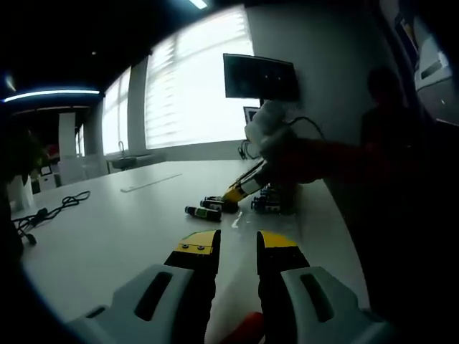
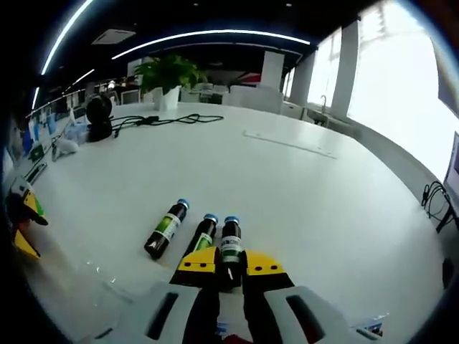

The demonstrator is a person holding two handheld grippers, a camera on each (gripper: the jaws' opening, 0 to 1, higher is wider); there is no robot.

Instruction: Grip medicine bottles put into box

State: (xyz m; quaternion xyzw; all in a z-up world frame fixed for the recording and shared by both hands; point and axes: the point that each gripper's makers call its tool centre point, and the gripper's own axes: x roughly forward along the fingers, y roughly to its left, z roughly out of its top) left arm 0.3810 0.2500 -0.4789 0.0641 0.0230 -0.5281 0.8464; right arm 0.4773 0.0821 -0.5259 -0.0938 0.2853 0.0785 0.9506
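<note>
Three bottles (image 2: 197,235) lie before right tongs (image 2: 230,271) pinching one; left tongs (image 1: 237,245) spread.

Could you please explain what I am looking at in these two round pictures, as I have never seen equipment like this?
There is no robot here: a person holds a two-jaw tool in each hand, and each tool carries a fisheye camera looking forward along its own jaws.

In the left gripper view, the left hand-held gripper hovers open above a white table, holding nothing. Farther off, the other tool reaches in among small dark medicine bottles lying on the table.

In the right gripper view, the right hand-held gripper has its yellow-tipped jaws on either side of one lying medicine bottle; whether they already squeeze it is unclear. Two more bottles lie just beside it. Cables and a potted plant sit at the far end.
</note>
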